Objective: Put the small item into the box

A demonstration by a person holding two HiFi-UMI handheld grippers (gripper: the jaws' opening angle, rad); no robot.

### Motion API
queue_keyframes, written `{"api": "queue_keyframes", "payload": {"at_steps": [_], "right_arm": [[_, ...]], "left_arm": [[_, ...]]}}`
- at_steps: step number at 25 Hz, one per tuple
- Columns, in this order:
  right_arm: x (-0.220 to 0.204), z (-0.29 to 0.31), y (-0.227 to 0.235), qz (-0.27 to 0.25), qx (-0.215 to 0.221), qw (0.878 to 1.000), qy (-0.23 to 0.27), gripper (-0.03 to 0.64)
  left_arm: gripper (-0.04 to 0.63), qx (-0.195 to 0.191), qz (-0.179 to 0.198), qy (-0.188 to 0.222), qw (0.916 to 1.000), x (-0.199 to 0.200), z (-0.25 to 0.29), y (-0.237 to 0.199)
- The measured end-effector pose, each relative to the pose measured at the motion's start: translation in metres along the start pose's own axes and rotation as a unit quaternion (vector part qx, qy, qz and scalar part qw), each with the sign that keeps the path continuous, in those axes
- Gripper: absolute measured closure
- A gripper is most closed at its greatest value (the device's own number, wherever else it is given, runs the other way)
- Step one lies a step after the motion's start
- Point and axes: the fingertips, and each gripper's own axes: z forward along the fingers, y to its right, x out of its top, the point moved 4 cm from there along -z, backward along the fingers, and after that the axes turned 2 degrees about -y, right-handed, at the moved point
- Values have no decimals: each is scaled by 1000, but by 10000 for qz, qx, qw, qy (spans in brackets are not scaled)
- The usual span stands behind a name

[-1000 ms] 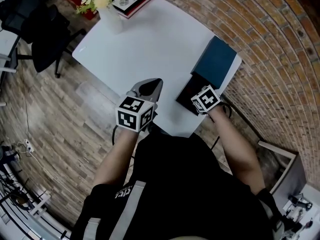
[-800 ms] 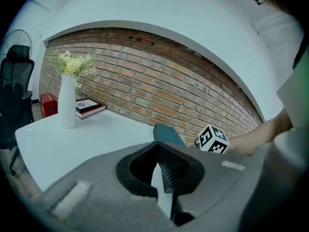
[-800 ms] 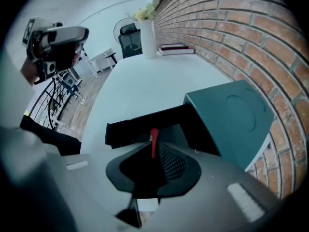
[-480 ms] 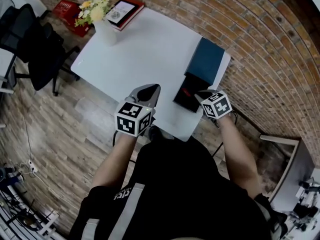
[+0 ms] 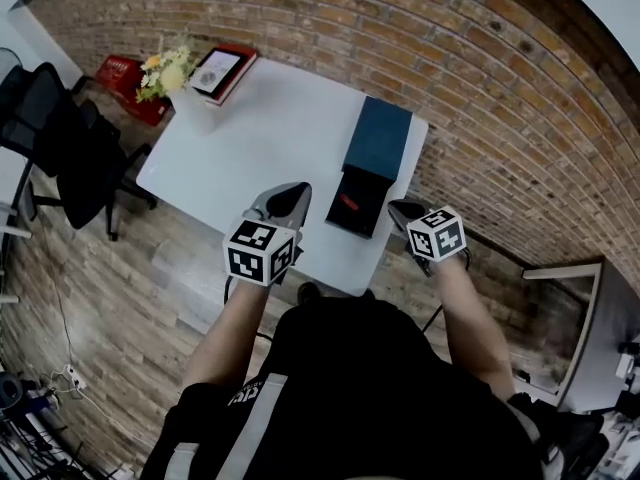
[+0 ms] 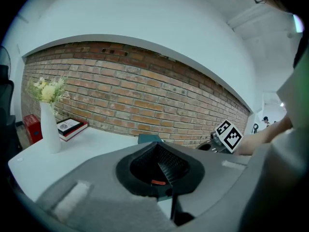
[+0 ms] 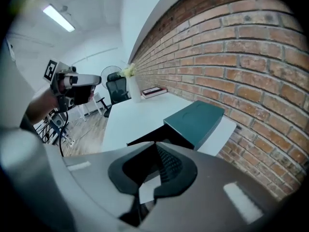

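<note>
The small red item (image 5: 345,200) is seen lying inside the open black box (image 5: 362,220) on the white worktop (image 5: 270,128), so the placing appears done. The left gripper (image 5: 292,196) and right gripper (image 5: 398,209) are being held nearby, jaws clenched and empty.

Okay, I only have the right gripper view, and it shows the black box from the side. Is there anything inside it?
Observer: Yes. The head view looks down into the open black box, and a small red item lies inside.
Operator: Is the left tool open or shut?
Observer: Shut. The left gripper view shows the left tool with its jaws together.
Operator: Where is my right tool relative to the opening?
Observer: In the head view, the right tool sits beside the box's right side, not over the opening.
</note>
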Motion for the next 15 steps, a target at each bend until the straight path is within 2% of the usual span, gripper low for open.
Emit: {"api": "queue_keyframes", "payload": {"at_steps": [3,7,10,15], "right_arm": [[-4,-23,15,293,-13,9987,418,615],[-7,-56,39,218,88,9976,658,617],[2,-83,62,351,51,9938,1052,617],[10,-114,76,427,405,9844,1661,617]], "left_arm": [[589,128,58,54,9999,5,6,13],[589,403,89,203,9989,15,14,34],[589,638,68,266,9976,18,17,52],[589,978,132,324,9946,19,20,86]]}}
